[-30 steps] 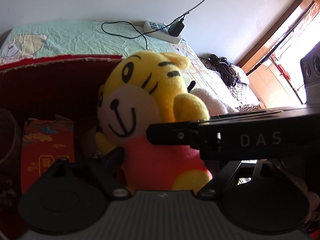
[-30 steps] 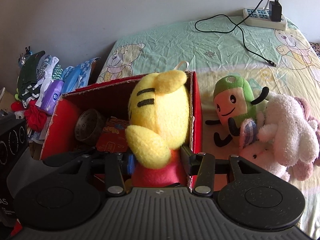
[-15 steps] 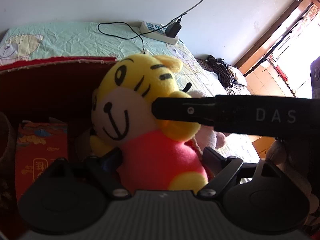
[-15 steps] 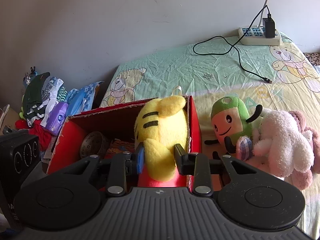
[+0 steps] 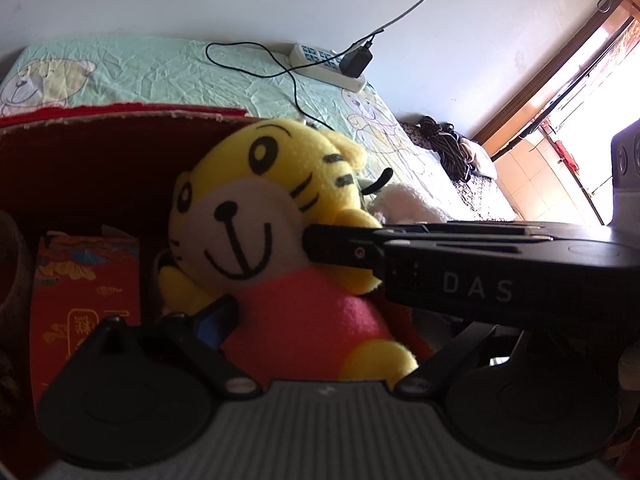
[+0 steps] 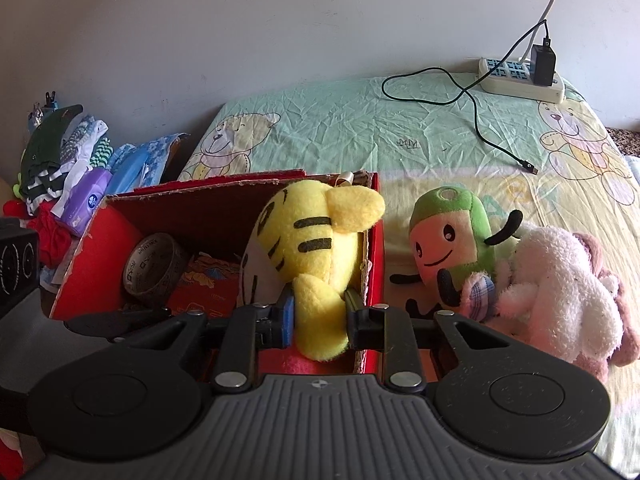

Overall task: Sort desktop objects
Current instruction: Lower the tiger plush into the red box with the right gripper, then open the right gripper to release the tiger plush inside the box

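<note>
Right claw (image 6: 318, 314) hides tiger plush (image 6: 308, 240) arm; left claw (image 5: 320, 320) grip unclear.

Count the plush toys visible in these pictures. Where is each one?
3, maybe more: yellow tiger in the red box; green toy beside the box; white plush against it, over something pink.

A bedroom in a home.
A bed (image 6: 360, 136) with a wrinkled bear-print sheet stands against a plain wall, with a power strip (image 6: 520, 76) and charger cable lying on it. Soft toys (image 6: 560, 292) sit on the sheet, folded clothes (image 6: 60, 152) pile at one side, and a sunlit wood-framed doorway (image 5: 560, 92) opens onto tiled floor.
</note>
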